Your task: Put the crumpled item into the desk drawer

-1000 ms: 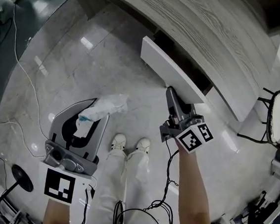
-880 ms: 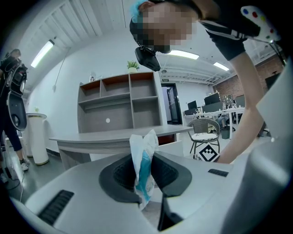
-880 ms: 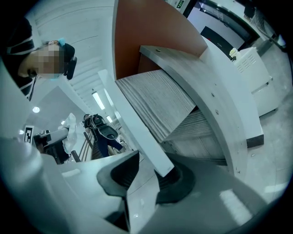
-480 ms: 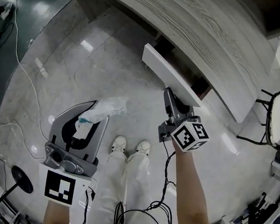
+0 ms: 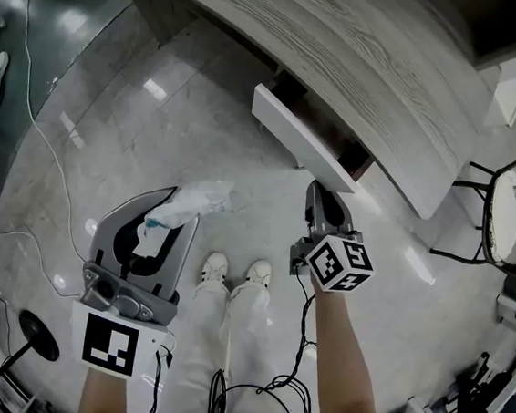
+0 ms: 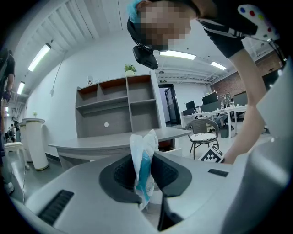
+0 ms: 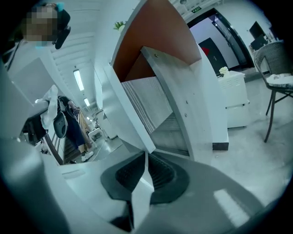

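drawer (image 5: 303,147) stands partly out of the desk (image 5: 364,66), right gripper (image 5: 320,193) closing on its front edge to work it, while left gripper (image 5: 166,223) keeps the crumpled item (image 5: 194,200) clamped nearby, likely for dropping in.

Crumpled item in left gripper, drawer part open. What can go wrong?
The crumpled item is pinched at one end by the left gripper, mostly sticking out; it may slip.
The drawer is only partly out under the desk; the item may catch its front.
The right gripper, jaws closing on nothing visible, sits by the drawer and may nudge it.
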Available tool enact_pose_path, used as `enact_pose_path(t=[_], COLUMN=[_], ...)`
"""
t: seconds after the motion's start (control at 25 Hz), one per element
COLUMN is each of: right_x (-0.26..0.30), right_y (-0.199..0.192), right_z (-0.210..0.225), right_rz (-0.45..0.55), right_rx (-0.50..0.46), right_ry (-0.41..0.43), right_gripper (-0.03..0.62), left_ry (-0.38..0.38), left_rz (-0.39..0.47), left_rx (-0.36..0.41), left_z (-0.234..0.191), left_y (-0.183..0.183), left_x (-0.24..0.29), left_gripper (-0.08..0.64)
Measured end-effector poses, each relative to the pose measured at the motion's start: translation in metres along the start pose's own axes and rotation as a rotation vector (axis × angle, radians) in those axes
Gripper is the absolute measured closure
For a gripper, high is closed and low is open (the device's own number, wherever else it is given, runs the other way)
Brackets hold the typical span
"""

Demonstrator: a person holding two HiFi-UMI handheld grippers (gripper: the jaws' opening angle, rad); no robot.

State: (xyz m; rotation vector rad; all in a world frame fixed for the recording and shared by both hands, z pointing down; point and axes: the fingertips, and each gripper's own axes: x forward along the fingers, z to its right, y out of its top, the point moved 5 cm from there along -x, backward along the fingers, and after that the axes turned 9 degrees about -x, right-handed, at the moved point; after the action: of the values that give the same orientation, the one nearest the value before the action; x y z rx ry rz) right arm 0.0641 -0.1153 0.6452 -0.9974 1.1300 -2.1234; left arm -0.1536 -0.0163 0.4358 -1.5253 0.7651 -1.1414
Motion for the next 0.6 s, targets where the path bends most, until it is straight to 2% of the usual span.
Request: enact_pose_path(t=[0.08,0.24,0.6], right_x=[-0.009,-0.028,-0.082], right_y=[0.000,0.008,0.071], right_z=[0.000,-0.006,-0.026], right_rz=[-0.028,-0.049,0.026], right_rx=[-0.029,-0.075,-0.192], right_ry=[-0.015,-0.010,0.004], right_gripper=[0.581,0.581,0.583], left_ry=[-0.008,-0.016,-0.033], left_rz=[0.000,0.001,0.013], left_rx=[0.005,0.017,0.035], left_z=[0.004,0.009,0.022], left_y=[0.006,0.018,0.053], left_x=[-0.001,-0.005,-0.010], left_gripper=[0.491,0.491,0.491])
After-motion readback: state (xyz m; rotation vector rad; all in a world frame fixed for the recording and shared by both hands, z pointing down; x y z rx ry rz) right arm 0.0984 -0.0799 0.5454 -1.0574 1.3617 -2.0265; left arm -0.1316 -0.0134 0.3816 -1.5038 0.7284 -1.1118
